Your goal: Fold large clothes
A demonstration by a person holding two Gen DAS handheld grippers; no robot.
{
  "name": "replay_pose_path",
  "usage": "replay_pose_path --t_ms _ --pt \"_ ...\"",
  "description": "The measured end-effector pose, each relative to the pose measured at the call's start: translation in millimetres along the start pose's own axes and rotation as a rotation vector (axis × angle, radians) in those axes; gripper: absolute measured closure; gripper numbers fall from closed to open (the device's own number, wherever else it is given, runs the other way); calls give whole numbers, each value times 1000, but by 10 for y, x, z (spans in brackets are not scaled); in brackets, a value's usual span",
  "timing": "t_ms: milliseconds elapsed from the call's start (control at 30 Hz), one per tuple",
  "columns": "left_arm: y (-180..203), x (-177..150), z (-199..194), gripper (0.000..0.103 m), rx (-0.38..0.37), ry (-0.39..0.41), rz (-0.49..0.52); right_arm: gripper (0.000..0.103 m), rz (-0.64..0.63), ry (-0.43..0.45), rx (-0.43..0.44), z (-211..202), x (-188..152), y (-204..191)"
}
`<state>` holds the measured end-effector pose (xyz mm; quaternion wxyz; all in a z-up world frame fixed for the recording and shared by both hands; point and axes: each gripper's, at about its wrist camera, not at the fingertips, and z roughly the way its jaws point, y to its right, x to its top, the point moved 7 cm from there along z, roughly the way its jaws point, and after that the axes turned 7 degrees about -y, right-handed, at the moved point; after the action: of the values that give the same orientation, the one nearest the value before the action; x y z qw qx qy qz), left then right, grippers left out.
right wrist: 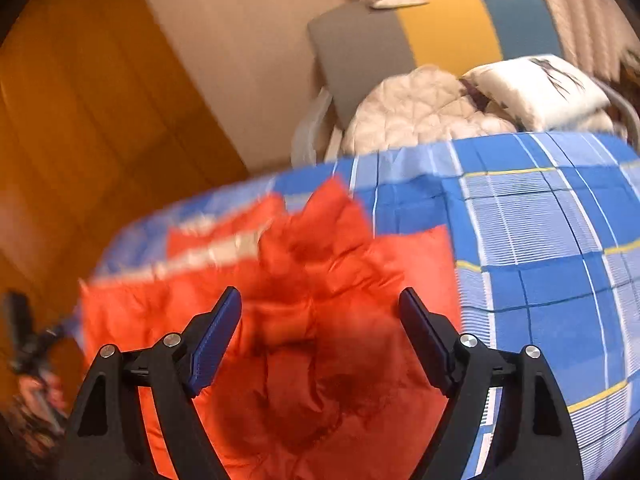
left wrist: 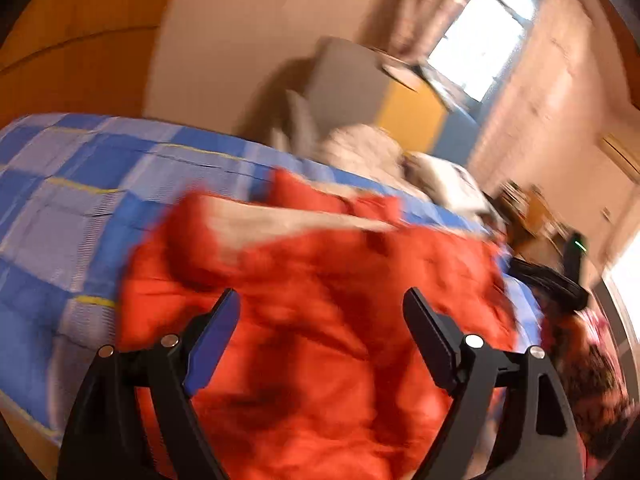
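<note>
Our two tools hang just above one orange padded jacket (left wrist: pixel 320 320), which lies rumpled on the bed (left wrist: pixel 72 208) with its pale lining (left wrist: pixel 288 220) turned up near the far edge. Both stand wide open: the left tool (left wrist: pixel 322 308) has its jaws spread with nothing between them, and the right tool (right wrist: pixel 320 306) is the same, empty over the middle of the jacket. We judge the fold as barely begun. The jacket is bunched and creased, no clean edge or flat panel shows, and blur hides where its sleeves lie. What is left, as we read it, is nearly everything: spread it flat, bring the sleeves in, then fold the body.

Counting outward: one jacket, two tools, one bed under a blue checked sheet. Beyond the far edge of the bed we see one pale quilted bundle (right wrist: pixel 420 112) and one white printed pillow or quilt (right wrist: pixel 536 88) beside it, in front of one panelled headboard (right wrist: pixel 400 44).
</note>
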<state>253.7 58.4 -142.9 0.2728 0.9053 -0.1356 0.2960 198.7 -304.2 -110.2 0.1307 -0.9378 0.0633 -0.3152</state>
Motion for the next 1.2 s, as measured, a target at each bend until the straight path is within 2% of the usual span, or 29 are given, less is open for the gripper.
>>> replay_pose_path --t_ms 33,100,133,167,233,267,300,333,367,433,467,600,700,833,1000,1100,1200 --pt "85 4 9 15 -18 -4 11 29 -38 -19 -17 81 -14 -69" --pt "224 10 67 13 -34 -15 34 31 -95 -43 -79 210 -51 -147" --pt "286 15 112 13 -27 -26 49 37 -110 -57 -108 271 -70 -170" --pt "326 12 162 13 -7 -37 68 40 -114 -62 -120 321 -71 -183" --pt "364 -7 331 17 71 -85 95 55 -96 -59 -125 393 -80 -161" --pt "363 -28 435 32 89 -114 95 60 -86 -62 -123 431 -79 -152" --pt "361 -59 504 48 86 -135 89 71 -80 -66 -125 460 -77 -149" --pt "348 -89 607 74 95 -169 82 79 -76 -64 -125 467 -86 -146" --pt "344 -103 659 84 115 -178 89 83 -70 -57 -119 459 -81 -140" --pt "387 -111 638 94 115 -170 88 97 -44 -44 -89 381 -46 -145" --pt "399 -89 589 98 117 -168 80 99 -30 -29 -75 319 -1 -149" --pt "533 193 273 99 144 -91 71 100 17 46 -11 30 265 -170" --pt "583 453 181 99 186 -50 101 100 7 66 -25 13 443 -226" --pt "443 604 444 99 237 -70 96 100 37 49 -46 254 551 -163" --pt "214 614 838 98 251 -113 49 100 62 25 -79 561 559 -52" --pt "146 590 1028 96 265 -121 54 100 57 -2 -129 746 553 -5" --pt "71 579 1177 91 241 -128 21 100 34 -29 -202 918 524 36"
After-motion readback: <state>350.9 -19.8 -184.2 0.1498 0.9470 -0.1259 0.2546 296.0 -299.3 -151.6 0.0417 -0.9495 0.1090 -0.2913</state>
